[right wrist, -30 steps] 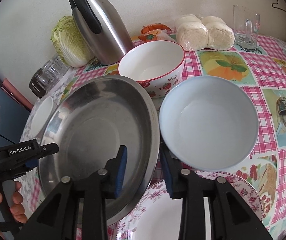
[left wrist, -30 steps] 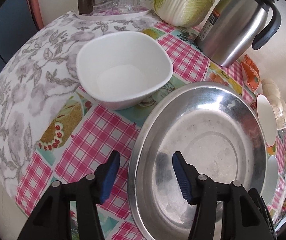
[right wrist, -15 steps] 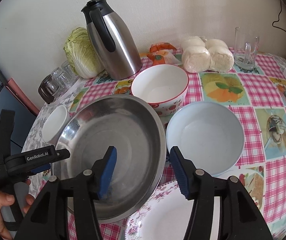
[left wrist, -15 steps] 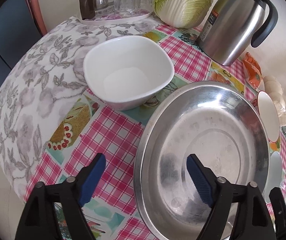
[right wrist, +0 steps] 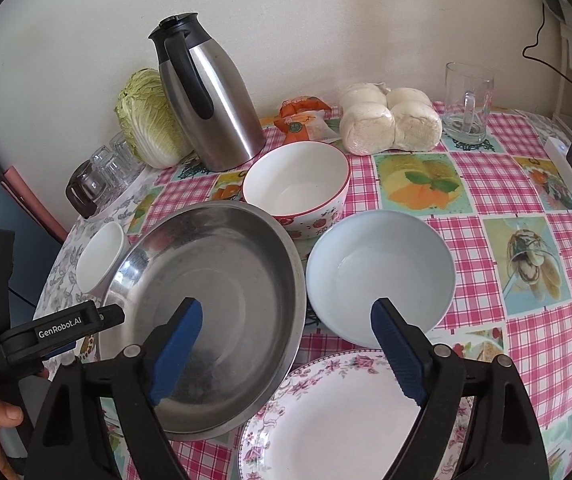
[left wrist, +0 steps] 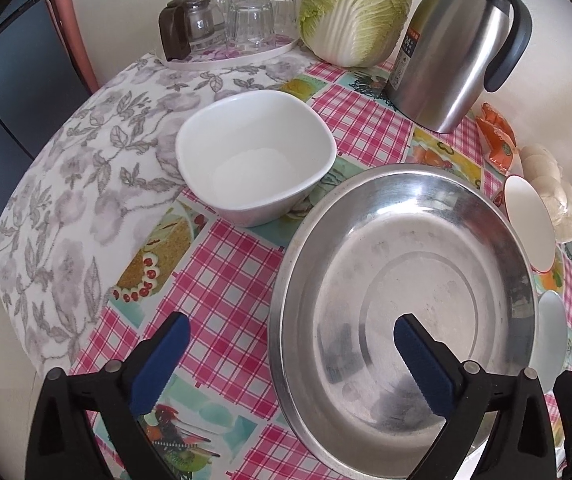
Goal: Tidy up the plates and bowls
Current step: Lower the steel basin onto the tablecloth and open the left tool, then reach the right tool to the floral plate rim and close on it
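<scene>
I judge the steel basin [right wrist: 214,312] just set down, its edge over the floral plate [right wrist: 325,420]; next comes picking a bowl to nest. My left gripper [left wrist: 289,364] and right gripper [right wrist: 286,348] have just been opening, now wide, straddling its rims without pressing. Beyond sit the pale blue bowl [right wrist: 381,276], white square bowl [left wrist: 256,162] and red-rimmed bowl [right wrist: 295,184].

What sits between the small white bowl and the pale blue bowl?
The big steel pan lies between the small white bowl and the pale blue bowl, with nothing else there; the right wrist view shows it.
</scene>
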`<move>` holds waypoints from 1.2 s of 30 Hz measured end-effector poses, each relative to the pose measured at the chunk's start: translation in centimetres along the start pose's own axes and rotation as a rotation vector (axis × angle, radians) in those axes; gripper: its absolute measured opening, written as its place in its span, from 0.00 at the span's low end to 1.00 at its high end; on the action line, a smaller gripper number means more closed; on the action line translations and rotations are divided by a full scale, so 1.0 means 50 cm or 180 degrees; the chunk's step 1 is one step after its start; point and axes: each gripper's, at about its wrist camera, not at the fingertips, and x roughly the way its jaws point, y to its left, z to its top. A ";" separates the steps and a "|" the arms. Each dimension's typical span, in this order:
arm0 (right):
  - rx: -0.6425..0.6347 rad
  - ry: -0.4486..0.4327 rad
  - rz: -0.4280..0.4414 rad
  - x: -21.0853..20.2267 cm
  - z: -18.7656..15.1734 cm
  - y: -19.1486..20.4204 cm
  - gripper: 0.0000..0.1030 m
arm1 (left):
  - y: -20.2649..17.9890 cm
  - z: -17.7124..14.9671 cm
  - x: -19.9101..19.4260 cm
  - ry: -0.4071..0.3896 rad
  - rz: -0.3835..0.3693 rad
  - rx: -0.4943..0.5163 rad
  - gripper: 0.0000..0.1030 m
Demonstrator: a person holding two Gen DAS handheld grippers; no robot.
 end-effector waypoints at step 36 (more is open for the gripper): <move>0.0726 -0.0017 -0.0353 -0.097 -0.080 -0.229 1.00 | -0.170 -0.127 -0.152 -0.0599 -0.0583 0.0845 1.00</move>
